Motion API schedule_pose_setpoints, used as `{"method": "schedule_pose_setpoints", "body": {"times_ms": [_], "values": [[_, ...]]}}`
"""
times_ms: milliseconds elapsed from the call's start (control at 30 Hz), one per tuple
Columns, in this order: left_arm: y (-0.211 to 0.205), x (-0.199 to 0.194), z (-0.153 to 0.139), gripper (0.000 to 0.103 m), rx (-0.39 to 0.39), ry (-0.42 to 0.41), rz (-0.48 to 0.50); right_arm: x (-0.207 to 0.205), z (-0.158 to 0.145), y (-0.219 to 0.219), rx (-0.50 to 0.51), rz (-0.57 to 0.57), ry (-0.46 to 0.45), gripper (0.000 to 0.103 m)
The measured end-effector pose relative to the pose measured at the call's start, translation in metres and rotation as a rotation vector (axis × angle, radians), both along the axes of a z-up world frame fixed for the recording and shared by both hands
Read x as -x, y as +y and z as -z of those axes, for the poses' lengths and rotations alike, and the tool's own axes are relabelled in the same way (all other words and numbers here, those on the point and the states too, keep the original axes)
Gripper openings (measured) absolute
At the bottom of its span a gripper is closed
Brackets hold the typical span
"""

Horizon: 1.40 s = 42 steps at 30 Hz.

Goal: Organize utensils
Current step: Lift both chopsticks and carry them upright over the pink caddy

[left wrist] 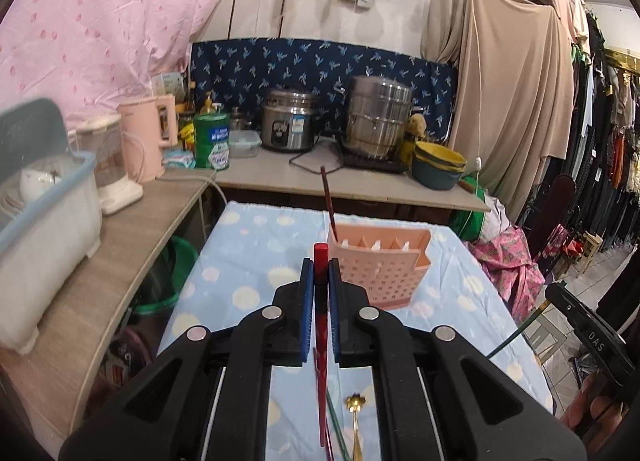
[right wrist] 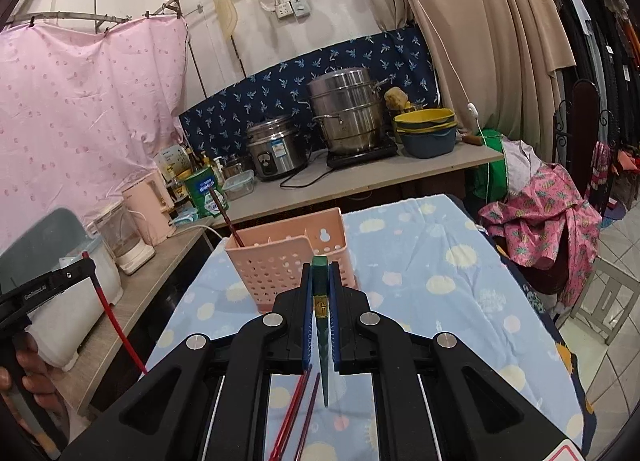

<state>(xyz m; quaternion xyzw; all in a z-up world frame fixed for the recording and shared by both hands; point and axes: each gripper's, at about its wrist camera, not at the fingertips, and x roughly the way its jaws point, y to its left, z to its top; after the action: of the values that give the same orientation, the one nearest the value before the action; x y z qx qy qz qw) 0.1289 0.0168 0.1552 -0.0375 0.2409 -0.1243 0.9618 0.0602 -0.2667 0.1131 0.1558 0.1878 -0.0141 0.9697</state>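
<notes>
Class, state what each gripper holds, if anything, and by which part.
Left gripper holds a red chopstick near its thick top end. Right gripper holds a green chopstick, also near its thick end.

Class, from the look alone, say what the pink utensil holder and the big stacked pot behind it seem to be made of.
Pink utensil holder: probably matt moulded plastic, given its uniform colour and neat punched holes. Big stacked pot: likely stainless steel, silvery with bright reflections.

Rice cooker (left wrist: 289, 126) beside steel steamer pot (left wrist: 378, 121); pink kettle (left wrist: 147, 137) left.
</notes>
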Motion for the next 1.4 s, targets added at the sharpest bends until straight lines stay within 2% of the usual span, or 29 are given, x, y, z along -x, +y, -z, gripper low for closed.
{"method": "schedule_pose_setpoints", "body": {"times_ms": [200, 400, 533, 767, 967, 1167, 1400], "values": [[-0.012, -0.019, -0.032, 0.007, 0.016, -0.067, 0.017, -0.024, -0.033, 0.0, 0.021, -0.003, -0.082, 0.007], [-0.021, -0.043, -0.06, 0.007, 0.053, -0.138, 0.014, -0.058, -0.061, -0.007, -0.027, -0.009, -0.16, 0.007], [-0.026, -0.061, -0.08, 0.007, 0.072, -0.199, -0.006, -0.083, -0.076, -0.009, -0.051, -0.007, -0.205, 0.007], [-0.033, -0.092, -0.095, 0.007, 0.11, -0.285, -0.042, -0.123, -0.087, -0.009, -0.08, 0.002, -0.258, 0.007], [-0.046, -0.123, -0.086, 0.007, 0.129, -0.302, -0.052, -0.148, -0.081, -0.007, -0.084, 0.006, -0.262, 0.007], [-0.058, -0.15, -0.047, 0.007, 0.1, -0.211, -0.048, -0.17, -0.057, -0.004, -0.068, -0.002, -0.189, 0.007], [-0.057, -0.163, -0.011, 0.007, 0.092, -0.125, -0.045, -0.179, -0.022, 0.001, -0.057, -0.01, -0.105, 0.007]]}}
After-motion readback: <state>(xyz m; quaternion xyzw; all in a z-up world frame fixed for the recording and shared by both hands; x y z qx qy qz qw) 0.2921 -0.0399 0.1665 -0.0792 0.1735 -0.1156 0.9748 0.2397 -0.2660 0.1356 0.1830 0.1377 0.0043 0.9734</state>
